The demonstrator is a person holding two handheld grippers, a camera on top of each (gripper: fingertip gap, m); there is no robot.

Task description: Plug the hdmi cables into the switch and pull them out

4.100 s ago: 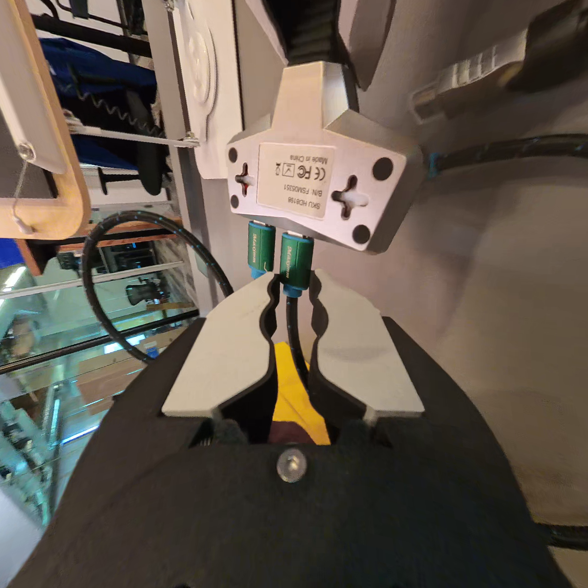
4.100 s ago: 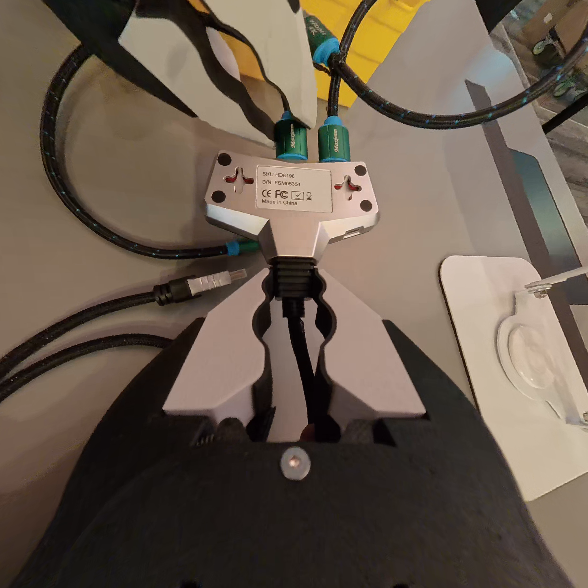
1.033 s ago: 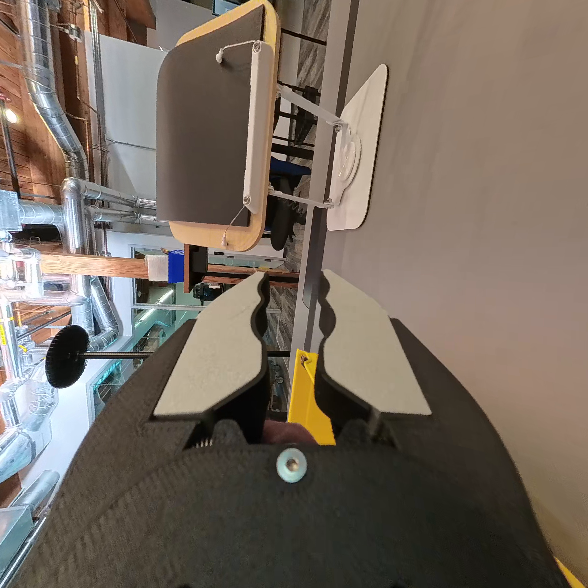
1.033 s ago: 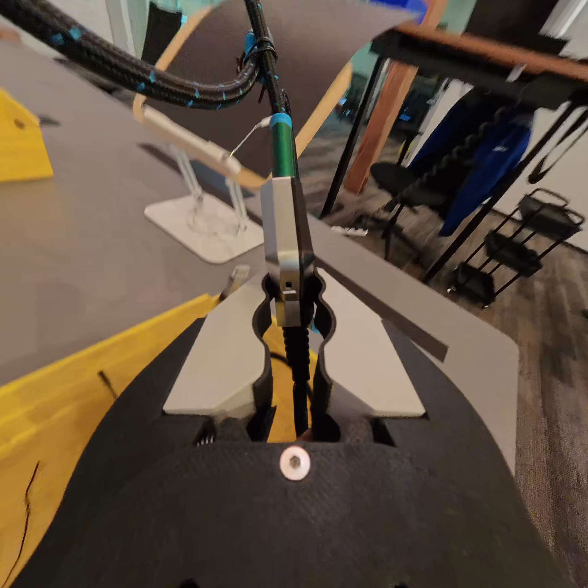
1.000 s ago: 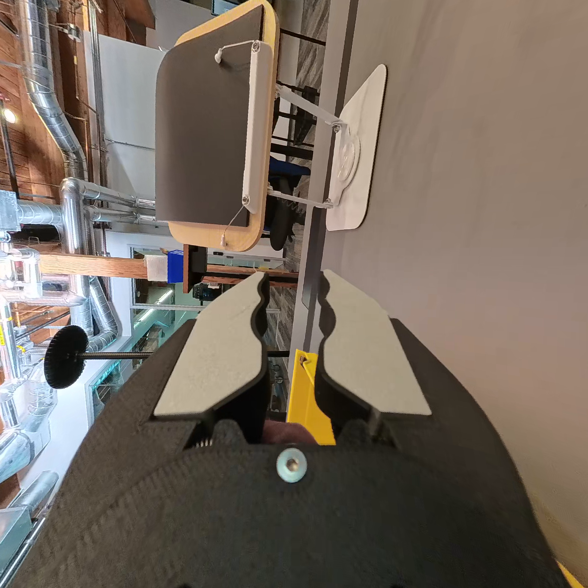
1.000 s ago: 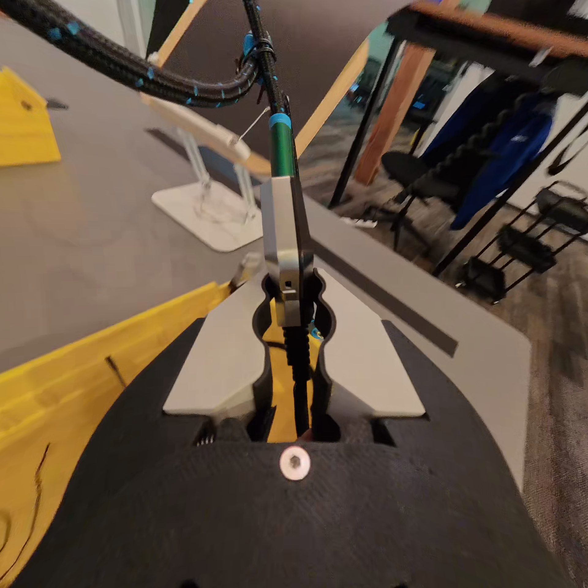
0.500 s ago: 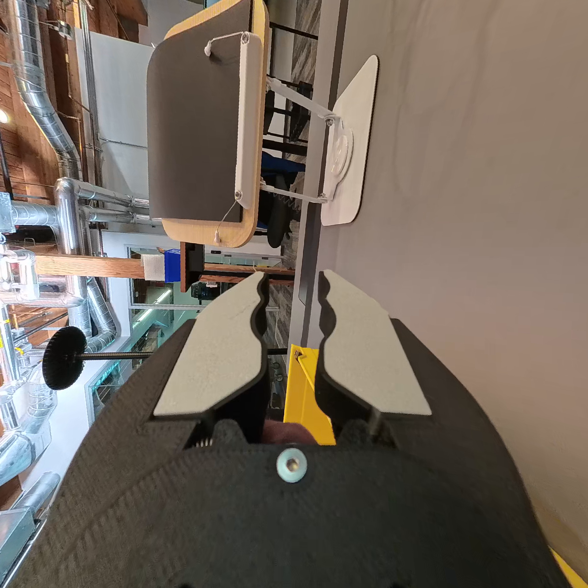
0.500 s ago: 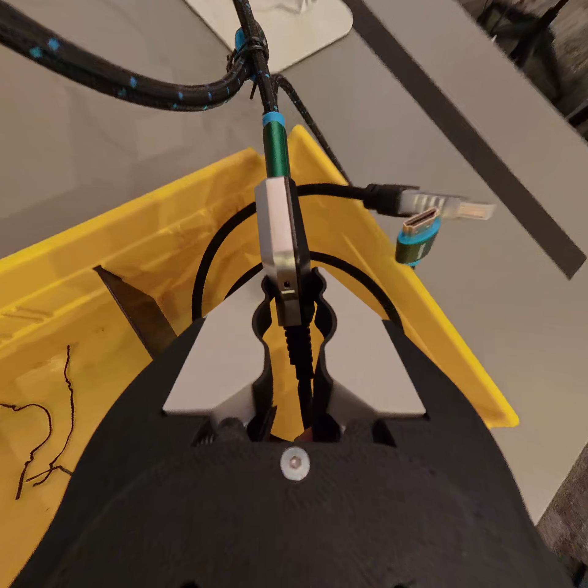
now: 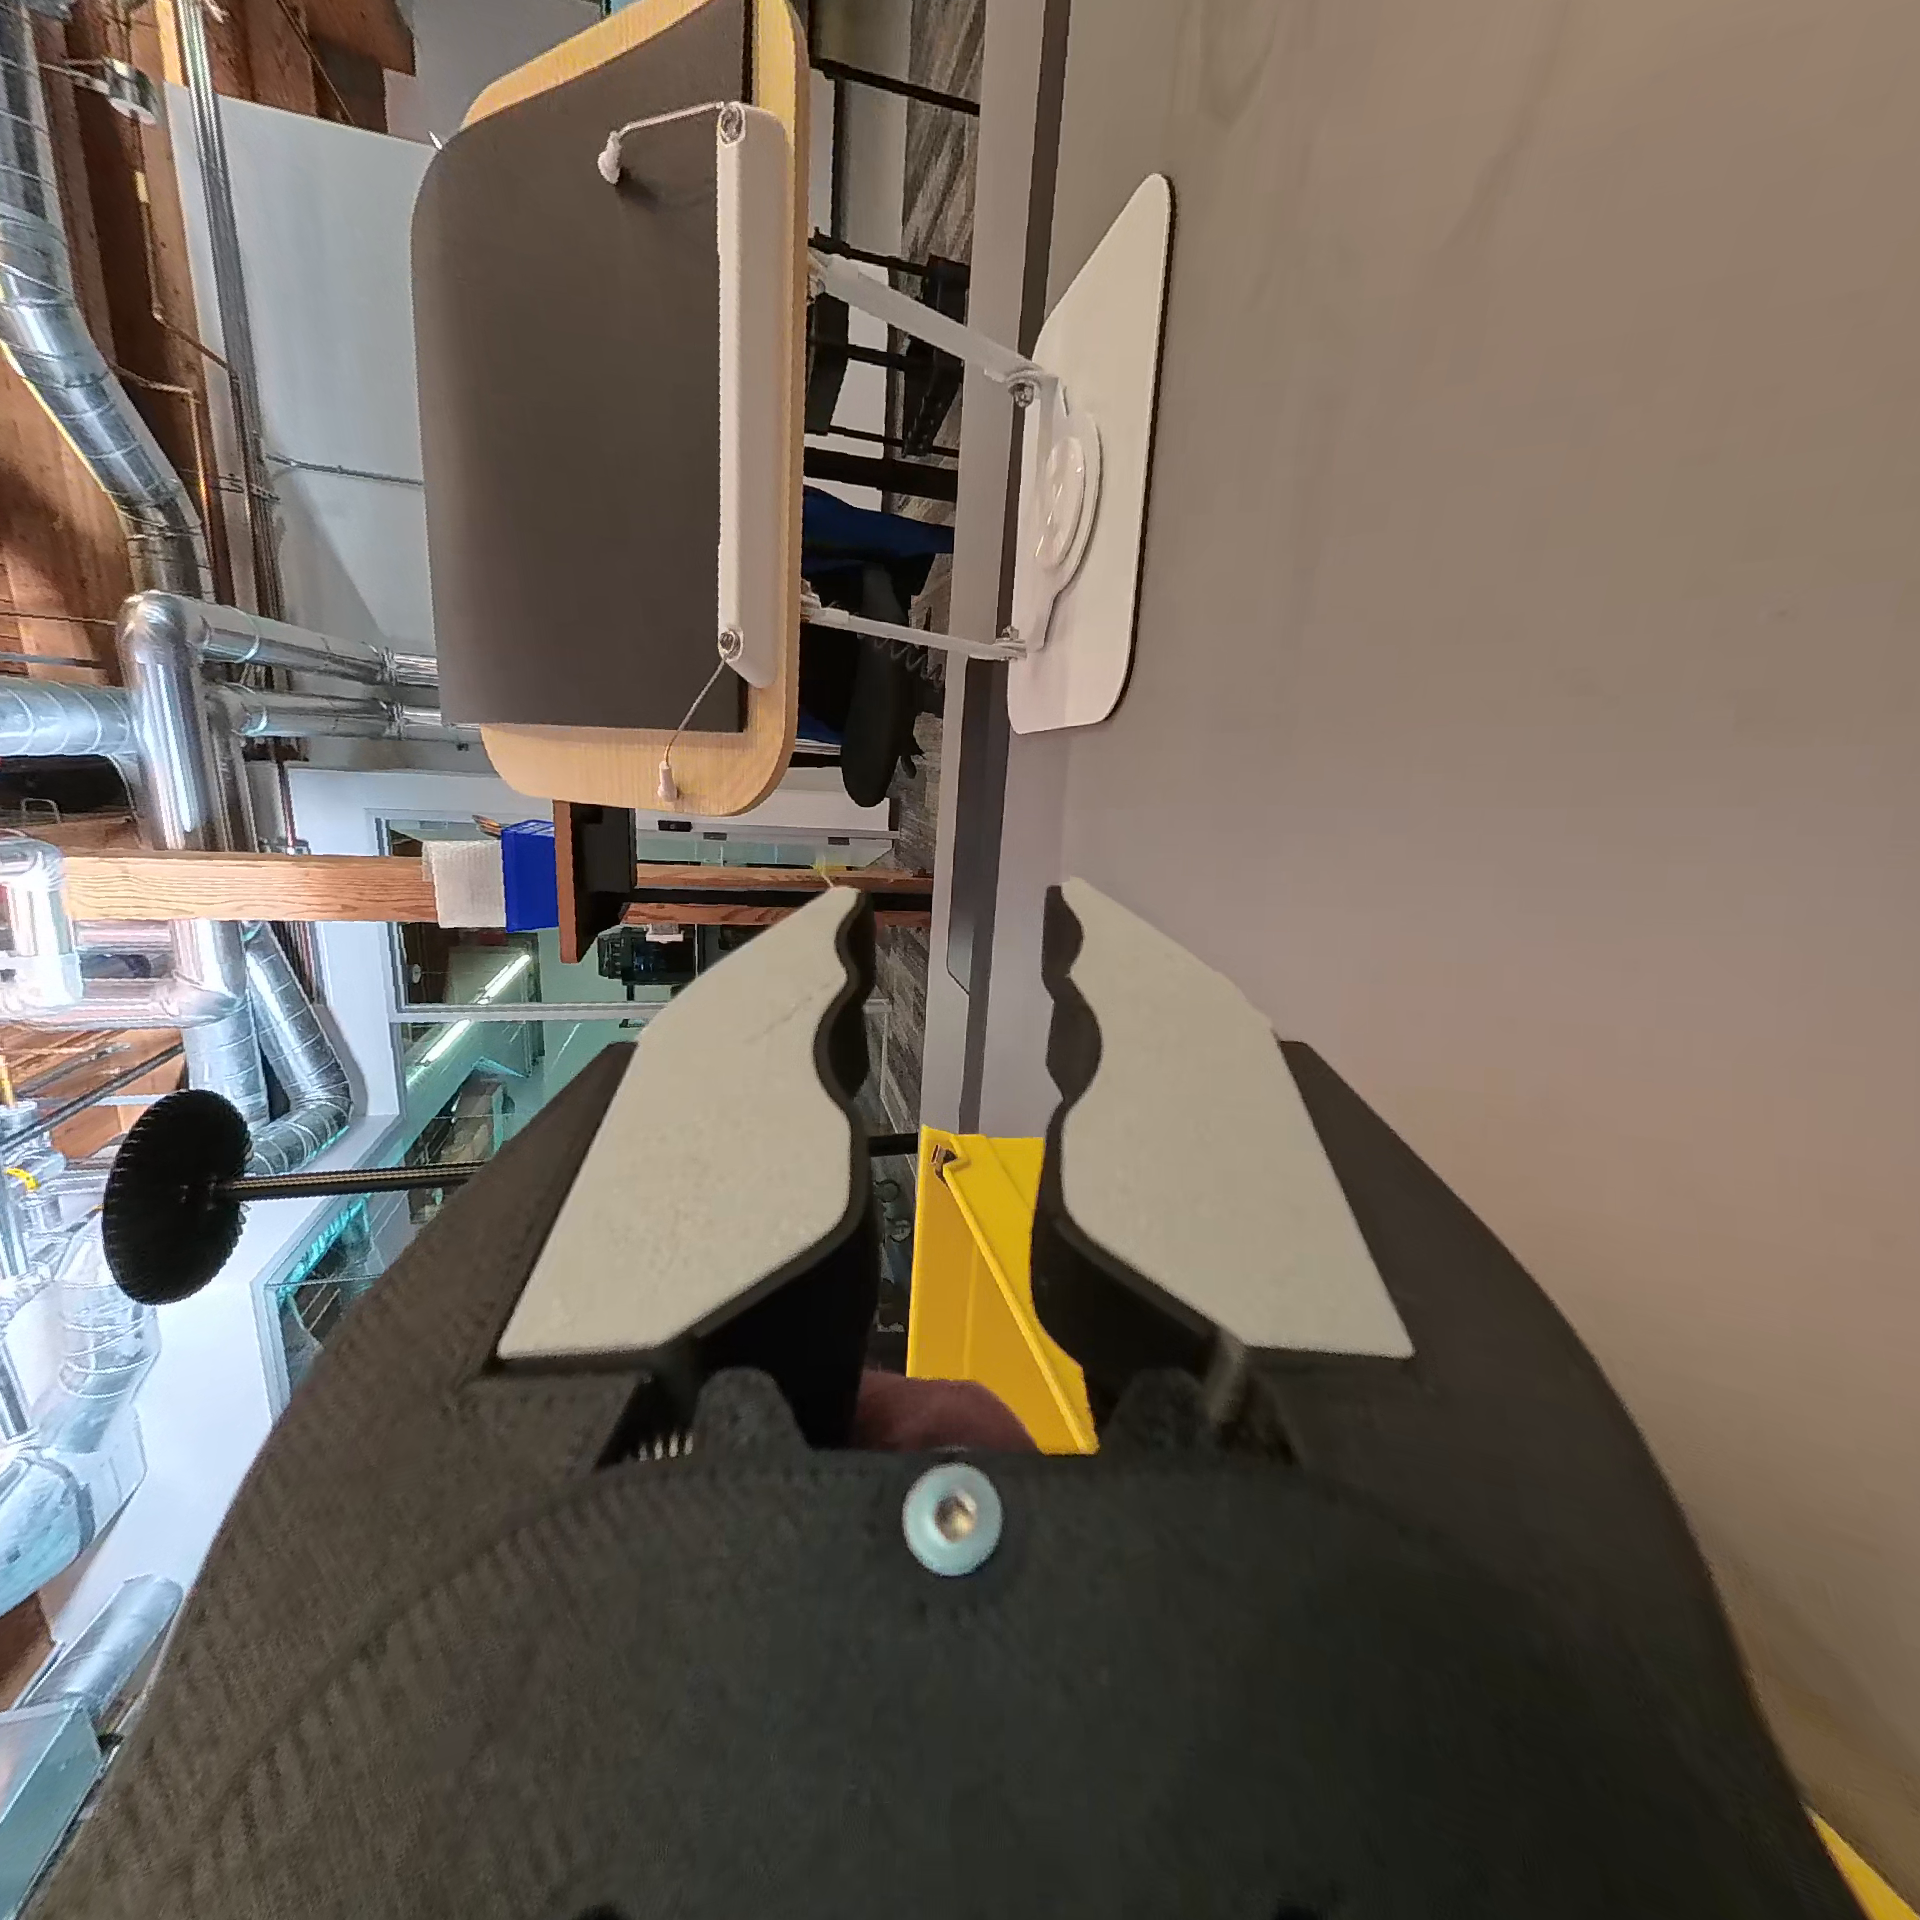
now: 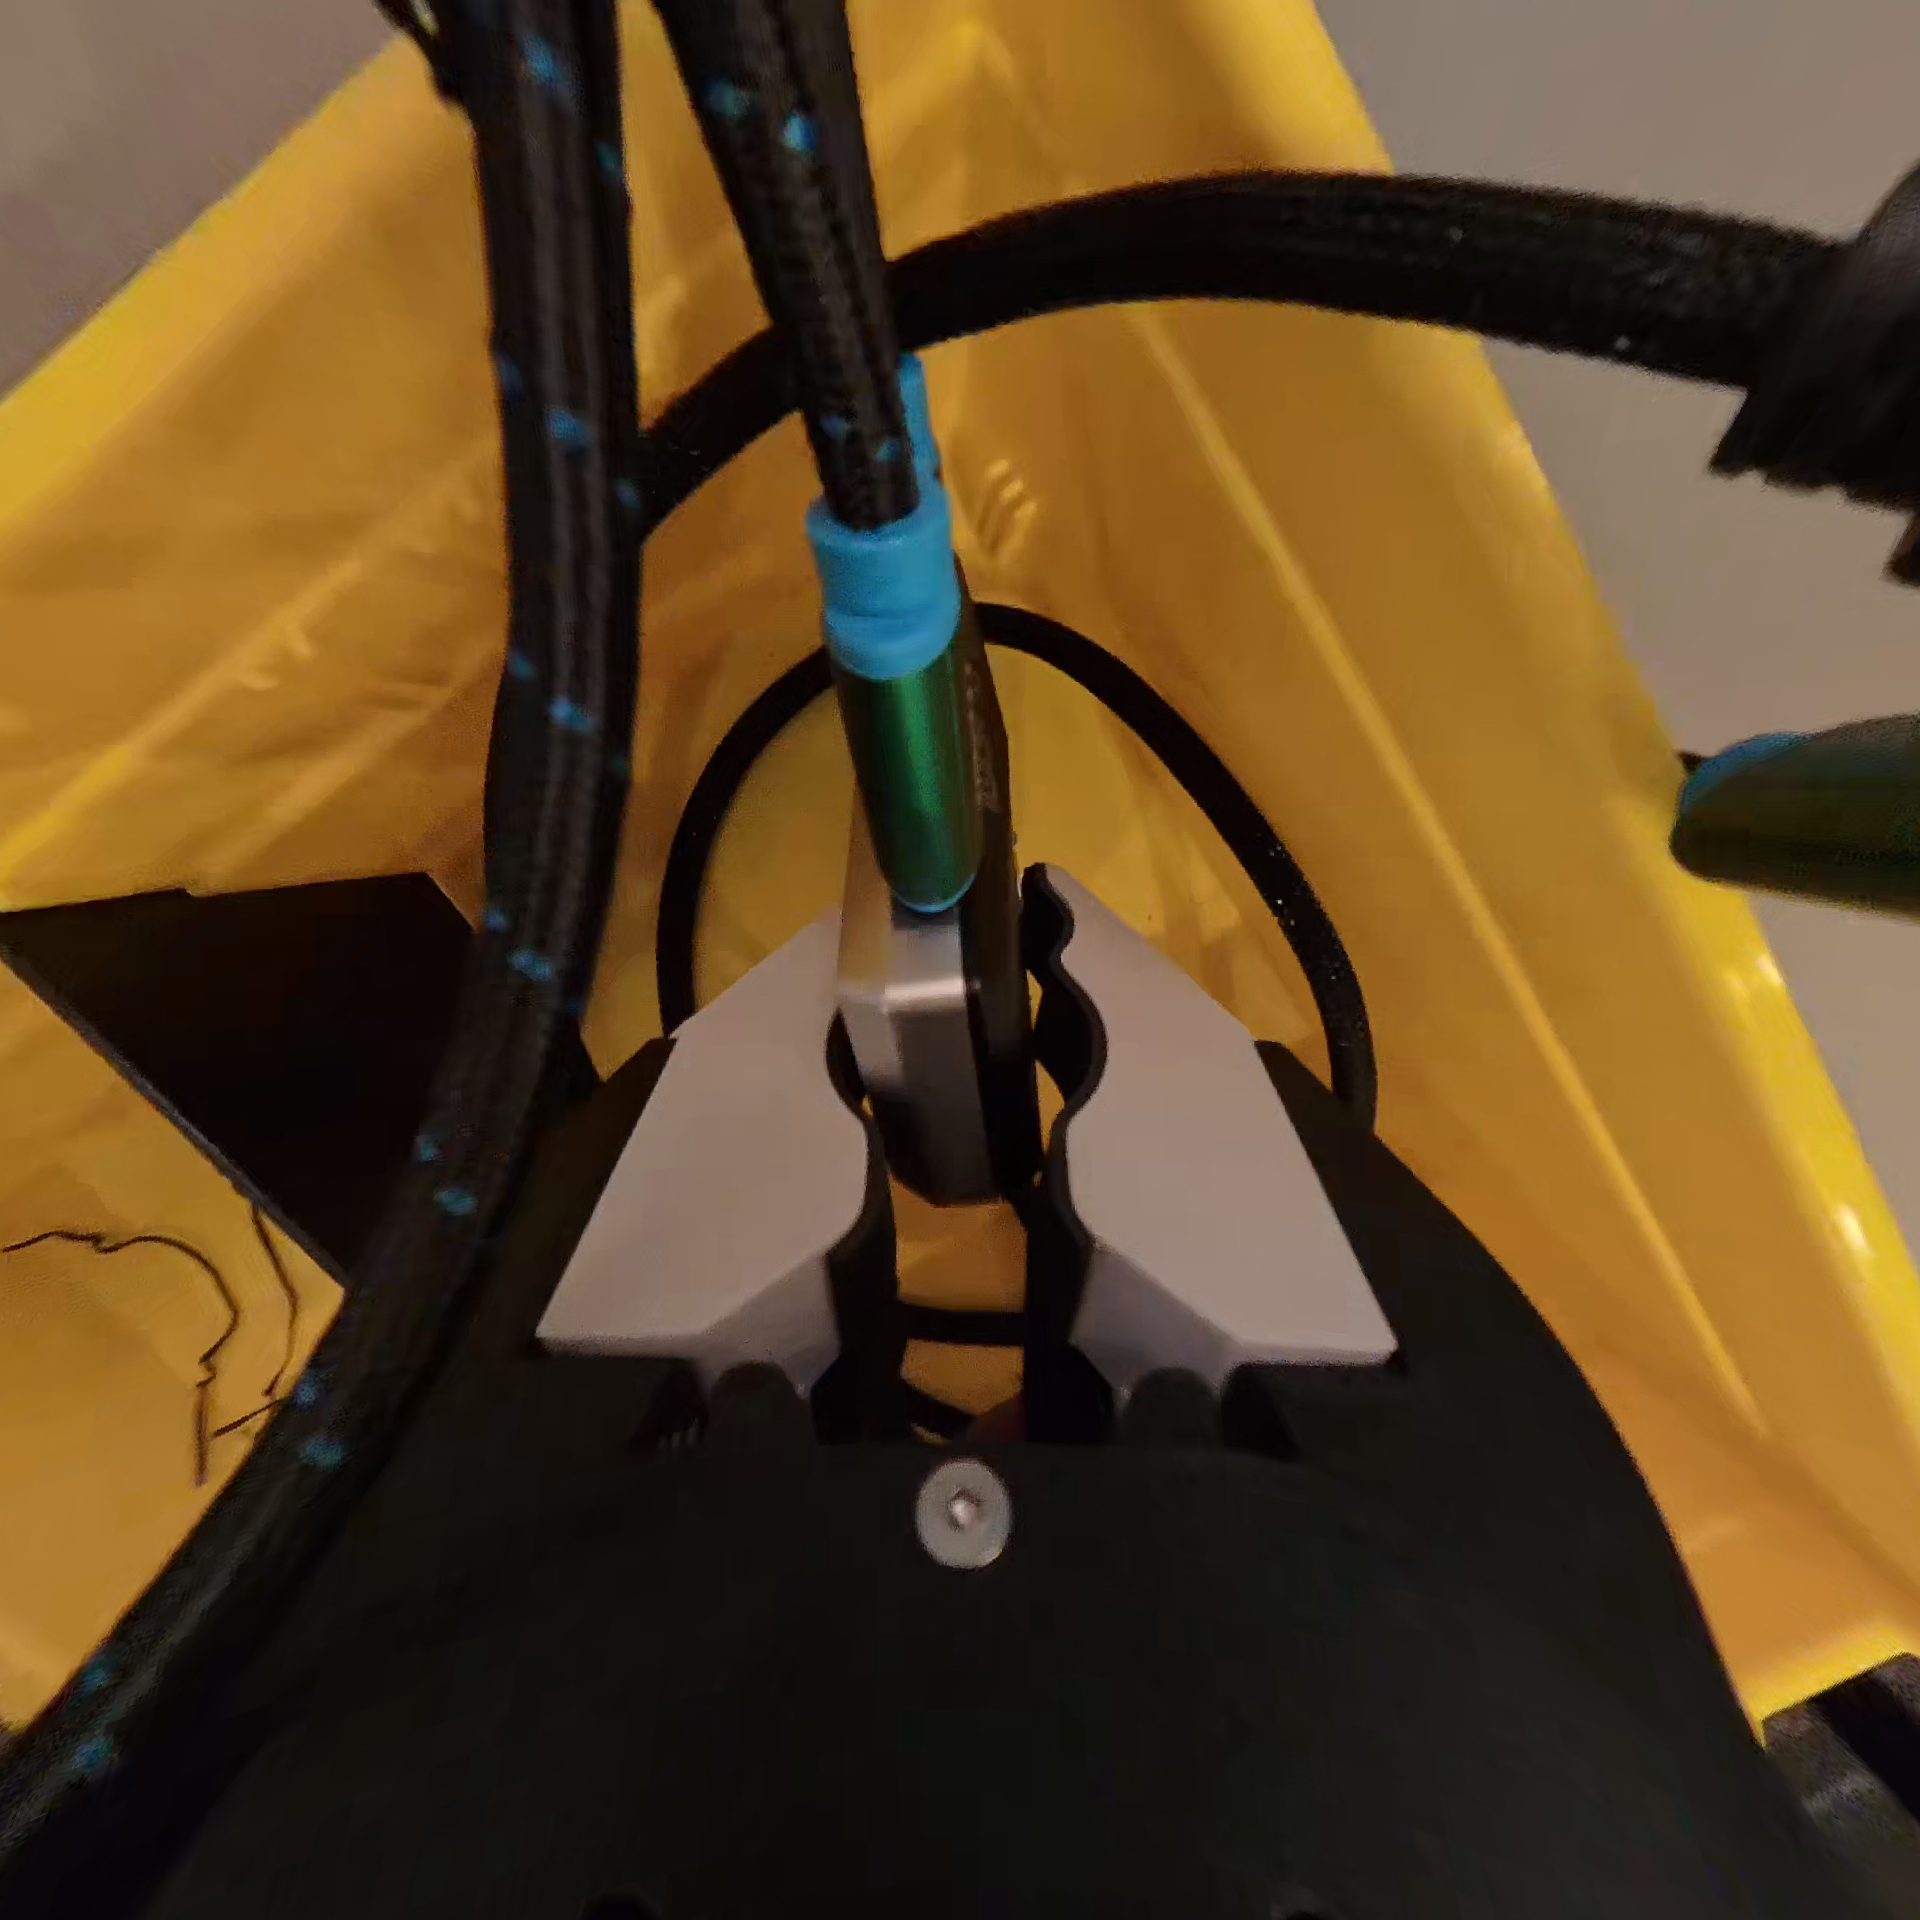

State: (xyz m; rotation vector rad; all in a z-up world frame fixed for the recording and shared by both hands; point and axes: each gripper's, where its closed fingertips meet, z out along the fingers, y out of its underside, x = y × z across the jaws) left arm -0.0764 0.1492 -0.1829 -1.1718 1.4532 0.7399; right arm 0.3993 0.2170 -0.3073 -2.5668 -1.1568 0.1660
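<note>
My right gripper (image 10: 935,904) is shut on the silver HDMI switch (image 10: 914,1049), seen edge-on between the fingers, low inside the yellow bin (image 10: 1351,727). A green plug (image 10: 920,790) with a blue collar sits in the switch's far end. Its braided black-and-blue cable (image 10: 540,623) runs up out of view. A loose green plug (image 10: 1808,821) and a black plug (image 10: 1849,343) hang at the right. My left gripper (image 9: 951,904) is open and empty, turned on its side beside the grey table (image 9: 1507,727). A corner of the yellow bin (image 9: 977,1268) shows between its fingers.
A black divider (image 10: 260,1018) stands in the bin at the left. In the left wrist view, a white stand base (image 9: 1101,468) on the table carries a dark board with a wooden rim (image 9: 582,416). Pipes and room fittings lie beyond the table edge. Across from one pair of fingers to the other is roughly 50 cm.
My right gripper has tipped down and carried the switch and its cables from above the table into the yellow bin. The left gripper has stayed open and barely shifted.
</note>
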